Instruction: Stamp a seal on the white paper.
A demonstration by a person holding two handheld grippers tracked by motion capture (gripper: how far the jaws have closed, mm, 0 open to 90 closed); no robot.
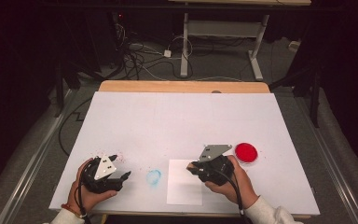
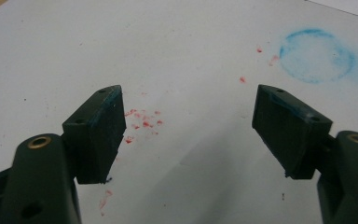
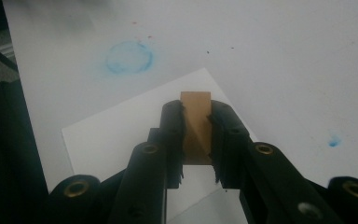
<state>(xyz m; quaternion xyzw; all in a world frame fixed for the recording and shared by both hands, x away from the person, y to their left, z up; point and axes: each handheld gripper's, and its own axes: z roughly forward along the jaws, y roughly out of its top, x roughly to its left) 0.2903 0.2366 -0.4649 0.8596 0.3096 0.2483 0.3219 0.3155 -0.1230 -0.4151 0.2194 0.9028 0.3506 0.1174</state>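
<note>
Surface: a white board on a wooden top, the landmark for the rest; bare across its far half, with everything else gathered along the edge nearest the person.
White sheet: lies flat on the surface near that near edge, a little right of its middle.
Left tongs: held in the person's left hand over the near left part of the surface, left of the white sheet; seen again in the left gripper view, the jaws stand wide apart with nothing between them, and blue smears mark their pads.
Right tongs: held in the person's right hand above the right edge of the white sheet; in the right gripper view the jaws are closed tight on the block.
Red dish: a round red dish on the surface, just right of the right tongs and apart from the white sheet.
Blue ring stain: a smudged blue circle on the surface between the left tongs and the white sheet.
Block: a small tan block, clamped upright between the pads of the right tongs, its top end sticking out past them, above the white sheet.
Red flecks: scattered on the surface under the left tongs.
</note>
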